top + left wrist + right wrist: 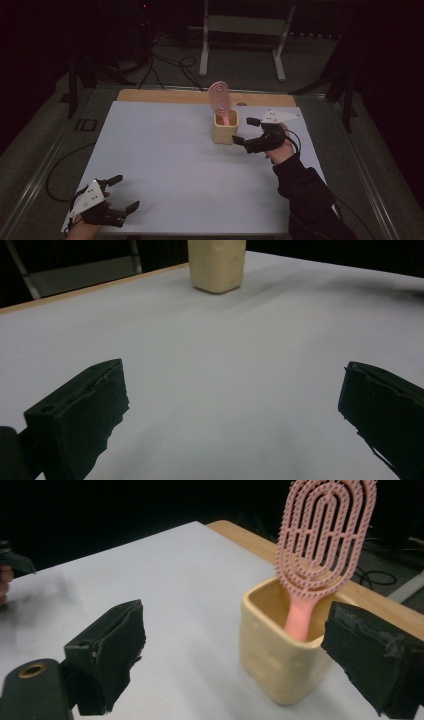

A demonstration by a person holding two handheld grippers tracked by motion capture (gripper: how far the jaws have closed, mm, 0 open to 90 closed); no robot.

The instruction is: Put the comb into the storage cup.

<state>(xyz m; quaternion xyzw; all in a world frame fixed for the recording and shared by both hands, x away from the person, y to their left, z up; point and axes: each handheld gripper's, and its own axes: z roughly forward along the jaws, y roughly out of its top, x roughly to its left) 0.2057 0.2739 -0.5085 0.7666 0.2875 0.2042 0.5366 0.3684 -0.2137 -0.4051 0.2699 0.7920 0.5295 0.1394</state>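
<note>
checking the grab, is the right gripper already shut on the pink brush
No, the right gripper is open beside the cream holder, and the pink brush stands in it untouched.

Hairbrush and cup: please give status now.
Both tools open, left tool, right tool beside cup. Hairbrush upright in cup, handle down. Nothing between.

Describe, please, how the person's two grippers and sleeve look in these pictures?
Both the left gripper and the right gripper are black, two-jawed tools topped by a pale grey three-cornered plate, each trailing a thin black cable. Their jaws are blocky with rough padded faces. The right arm wears a dark sleeve.
</note>
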